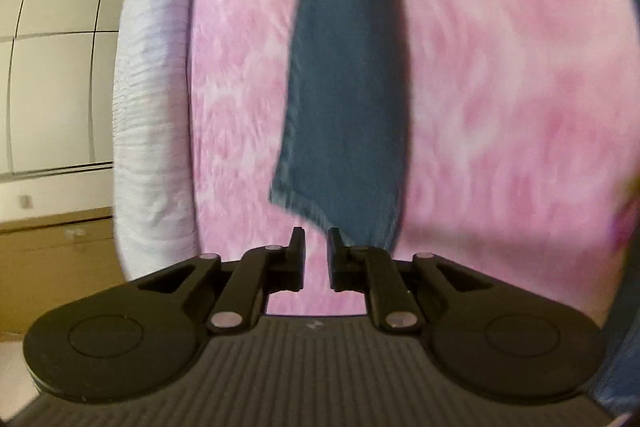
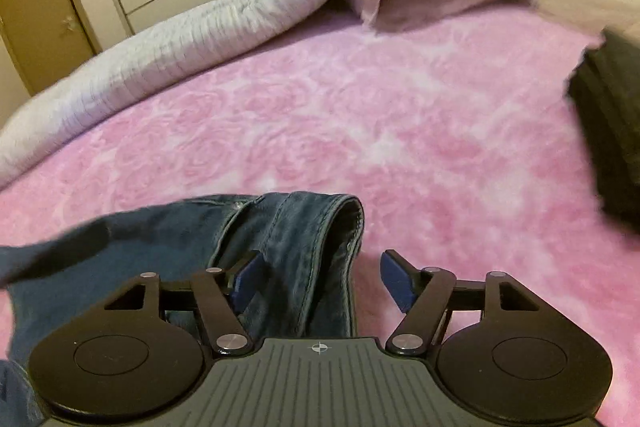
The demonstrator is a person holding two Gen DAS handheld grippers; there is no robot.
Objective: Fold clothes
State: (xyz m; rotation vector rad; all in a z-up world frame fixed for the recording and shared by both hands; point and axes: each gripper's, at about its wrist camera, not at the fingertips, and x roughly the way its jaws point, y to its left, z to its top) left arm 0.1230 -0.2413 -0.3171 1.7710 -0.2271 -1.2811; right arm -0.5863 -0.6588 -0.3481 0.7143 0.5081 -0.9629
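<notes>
Left gripper [image 1: 316,259] has its two black jaws standing only a narrow gap apart, and nothing is between them; through the gap only the pink fluffy blanket [image 1: 500,87] is seen. Just ahead of its tips lies the hem end of one leg of the blue denim jeans [image 1: 344,87], and this leg runs as a long strip straight away from the gripper, so its long axis is in line with the fingers and not across them. The hem corner is slightly to the left of the gap, near the tips but apart from them. Further left, the white ribbed quilt [image 1: 152,107] lies rolled along the edge of the blanket. Right gripper [image 2: 322,277], with blue pads, is spread wide and holds nothing. The waistband end of the jeans [image 2: 304,227] lies under and between its jaws, more on the side of the left pad; the right pad stands over bare blanket. The rolled edge of the waistband points away from the camera. A dark folded cloth [image 2: 612,131] lies well apart at the right side. It seems each hand is nearest to one end of the garment, so the next fold probably depends on closing on hem and waistband and bringing one end to the other along the length.
</notes>
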